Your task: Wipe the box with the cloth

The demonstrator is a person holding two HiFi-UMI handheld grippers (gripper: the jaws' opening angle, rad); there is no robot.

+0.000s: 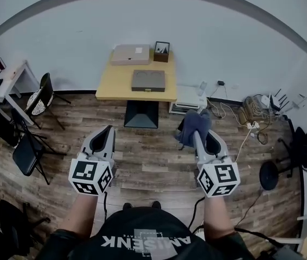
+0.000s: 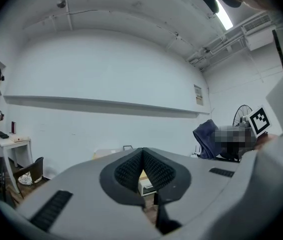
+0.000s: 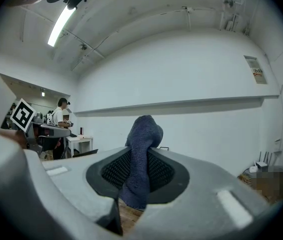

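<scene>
Against the far wall, on the wood floor (image 1: 153, 161), stands a yellow table (image 1: 110, 88), well apart from both grippers. On it lie 2 flat boxes: a grey box (image 1: 148, 80) in the middle and a beige box (image 1: 130, 54) behind it, near a small dark frame (image 1: 161, 51). The right gripper (image 1: 198, 134) has its jaws closed on a dark blue cloth (image 1: 193, 124), which sticks out above them. The left gripper (image 1: 108, 130) has its 2 jaws pressed together, with nothing between.

Rough, knitted blue cloth (image 3: 140, 139) — matt grey box (image 1: 148, 80), wood-plank floor (image 1: 153, 157).
</scene>
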